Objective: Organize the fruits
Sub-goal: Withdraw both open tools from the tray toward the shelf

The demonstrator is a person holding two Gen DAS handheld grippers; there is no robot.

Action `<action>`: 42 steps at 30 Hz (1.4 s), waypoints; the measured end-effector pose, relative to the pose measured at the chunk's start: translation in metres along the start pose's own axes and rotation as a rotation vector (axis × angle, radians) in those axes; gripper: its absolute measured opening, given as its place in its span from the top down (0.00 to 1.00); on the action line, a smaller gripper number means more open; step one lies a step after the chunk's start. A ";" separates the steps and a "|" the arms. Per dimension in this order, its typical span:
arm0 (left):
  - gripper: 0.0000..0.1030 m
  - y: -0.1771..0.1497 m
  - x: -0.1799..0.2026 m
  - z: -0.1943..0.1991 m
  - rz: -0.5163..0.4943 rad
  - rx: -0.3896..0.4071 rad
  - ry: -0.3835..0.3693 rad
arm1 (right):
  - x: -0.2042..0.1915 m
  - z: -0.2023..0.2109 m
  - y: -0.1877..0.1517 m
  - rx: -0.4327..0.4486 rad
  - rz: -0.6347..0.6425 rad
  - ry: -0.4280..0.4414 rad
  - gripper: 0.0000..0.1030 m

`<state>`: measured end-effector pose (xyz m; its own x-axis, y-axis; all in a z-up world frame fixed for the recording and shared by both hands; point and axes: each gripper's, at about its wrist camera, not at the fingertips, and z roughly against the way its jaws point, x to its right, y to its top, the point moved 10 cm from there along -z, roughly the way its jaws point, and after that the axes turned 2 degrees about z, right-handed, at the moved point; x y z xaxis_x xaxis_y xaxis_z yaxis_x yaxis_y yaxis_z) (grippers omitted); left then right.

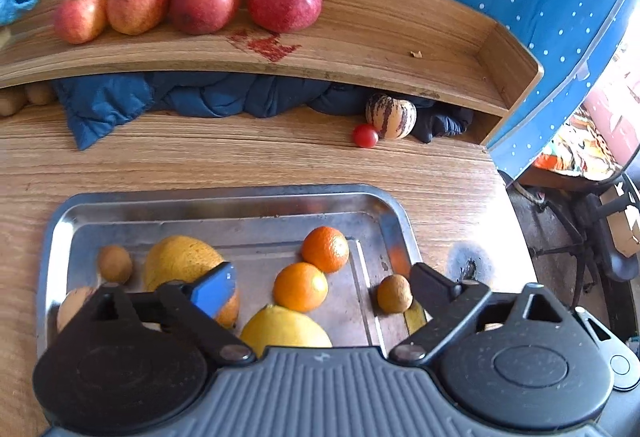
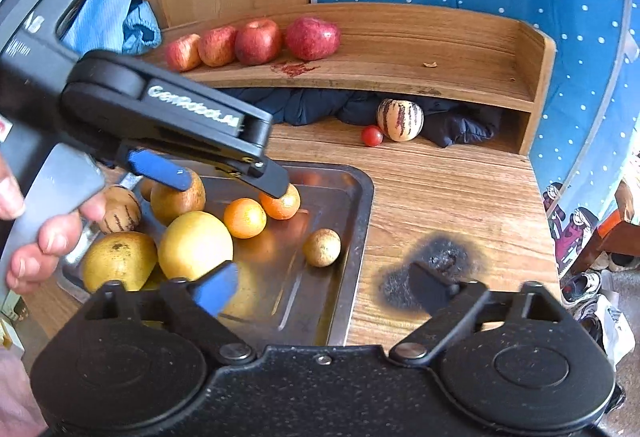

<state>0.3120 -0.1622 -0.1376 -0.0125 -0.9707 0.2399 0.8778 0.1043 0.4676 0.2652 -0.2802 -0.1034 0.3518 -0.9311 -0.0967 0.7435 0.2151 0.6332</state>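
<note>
A steel tray [image 1: 224,197] holds two oranges [image 1: 300,287], a yellow citrus [image 1: 286,329], a large yellow fruit [image 1: 180,261] and small brown fruits [image 1: 394,293]. My left gripper [image 1: 320,289] hangs open just above the tray, and the oranges lie below the gap between its fingers. From the right wrist view the left gripper [image 2: 224,181] is over the oranges [image 2: 245,217], held by a hand [image 2: 40,233]. My right gripper [image 2: 322,287] is open and empty at the tray's near right edge [image 2: 360,221]. Several red apples [image 1: 204,1] stand in a row on the wooden shelf [image 1: 380,37].
A striped melon [image 1: 390,115] and a cherry tomato [image 1: 365,135] lie on the table under the shelf, beside dark blue cloth [image 1: 180,97]. A burn mark [image 2: 436,269] scars the wood right of the tray. The table edge [image 2: 544,237] drops off at the right.
</note>
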 end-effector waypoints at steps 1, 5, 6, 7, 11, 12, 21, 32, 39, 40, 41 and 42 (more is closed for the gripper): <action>0.03 -0.002 -0.001 0.004 0.006 0.013 0.006 | 0.000 0.003 -0.001 0.004 -0.002 0.000 0.04; 0.02 -0.016 -0.009 0.019 0.037 0.037 0.021 | -0.002 0.014 -0.007 0.015 0.001 -0.002 0.01; 0.02 -0.021 -0.011 0.023 0.045 0.041 0.025 | -0.003 0.017 -0.009 0.017 0.003 -0.002 0.01; 0.02 -0.025 -0.014 0.027 0.053 0.045 0.032 | -0.004 0.019 -0.012 0.018 0.005 -0.001 0.01; 0.02 -0.047 -0.025 0.041 0.080 0.058 0.062 | -0.010 0.028 -0.022 0.018 0.016 0.007 0.01; 0.01 -0.051 -0.027 0.045 0.078 0.071 0.068 | -0.012 0.030 -0.026 0.017 0.018 0.011 0.01; 0.01 -0.087 -0.047 0.074 0.149 0.098 0.128 | -0.028 0.041 -0.039 0.014 0.035 0.052 0.01; 0.01 -0.109 -0.055 0.078 0.147 0.022 0.176 | -0.033 0.045 -0.037 0.014 0.050 0.056 0.01; 0.01 -0.096 -0.050 0.076 0.101 0.004 0.195 | -0.019 0.041 -0.028 0.012 0.020 0.016 0.01; 0.01 -0.092 -0.049 0.075 0.092 0.011 0.196 | -0.016 0.039 -0.027 0.013 0.014 0.011 0.01; 0.01 -0.088 -0.048 0.074 0.087 0.015 0.196 | -0.013 0.037 -0.025 0.012 0.006 0.006 0.01; 0.01 -0.084 -0.047 0.073 0.082 0.019 0.196 | -0.010 0.035 -0.023 0.009 -0.001 -0.001 0.01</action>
<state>0.2040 -0.1095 -0.1260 0.1536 -0.9821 0.1091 0.8629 0.1871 0.4696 0.2245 -0.2863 -0.0906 0.3508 -0.9314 -0.0967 0.7387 0.2117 0.6399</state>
